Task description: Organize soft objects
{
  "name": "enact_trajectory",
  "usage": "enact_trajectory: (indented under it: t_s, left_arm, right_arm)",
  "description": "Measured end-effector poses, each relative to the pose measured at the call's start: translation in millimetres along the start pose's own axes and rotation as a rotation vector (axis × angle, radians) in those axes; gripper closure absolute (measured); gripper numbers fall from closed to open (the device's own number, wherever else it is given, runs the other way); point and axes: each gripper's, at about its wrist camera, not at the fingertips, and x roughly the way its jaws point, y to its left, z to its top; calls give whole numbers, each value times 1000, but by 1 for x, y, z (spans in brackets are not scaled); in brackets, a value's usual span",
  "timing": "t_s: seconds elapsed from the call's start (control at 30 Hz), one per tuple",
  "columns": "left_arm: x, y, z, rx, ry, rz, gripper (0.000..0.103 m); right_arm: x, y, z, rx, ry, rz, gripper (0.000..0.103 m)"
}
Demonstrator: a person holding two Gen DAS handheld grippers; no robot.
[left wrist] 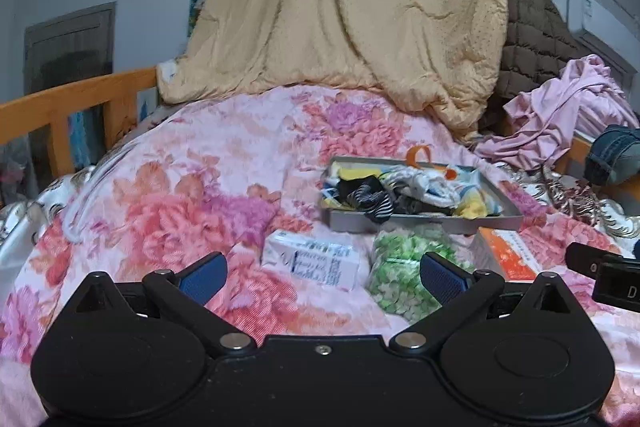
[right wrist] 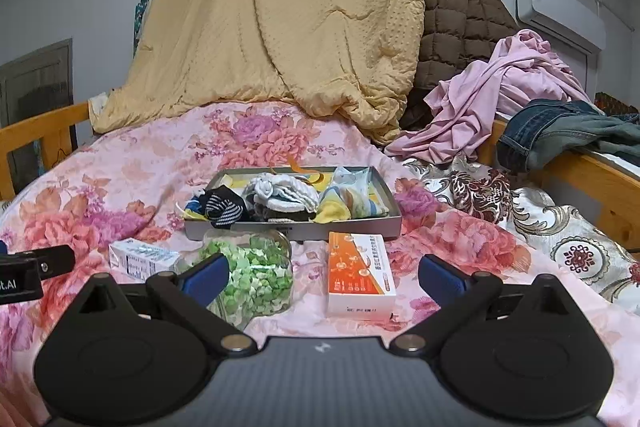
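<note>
Socks, mixed pile incl. one black-and-white striped sock: soft, light, limp, non-fragile; will drape and snag on neighbours, so you pinch a bunched fold mid-body, not a loose toe. Location: heaped in grey tray on floral quilt, striped one hanging over the near rim. Rel. to tools: tray sits ahead of both, well apart, w/ bag of green pieces, orange box and white box between. Left gripper: jaws spread wide, holding nothing. Right gripper: same, empty. Judgement: you reach over the boxes first.
</note>
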Motion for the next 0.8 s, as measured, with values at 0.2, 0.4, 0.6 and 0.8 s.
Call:
enact_trajectory:
  t_s: [0.2,0.4,0.6,0.8]
  left_arm:
    - [-1,-2,-5,20,5,25,1]
    - [3,-5,-7,43,18,56,1]
    - [4,-8,-9,65,27,63,1]
    - [6,-9,-10,74,42,63,1]
  right_arm:
    - [1,8,-5,-28,34,11,0]
    - [7,13,-10,-37,83,25,0]
    - [11,8,-12,-3,109,17,0]
    - [12,7,-13,-5,117,19,0]
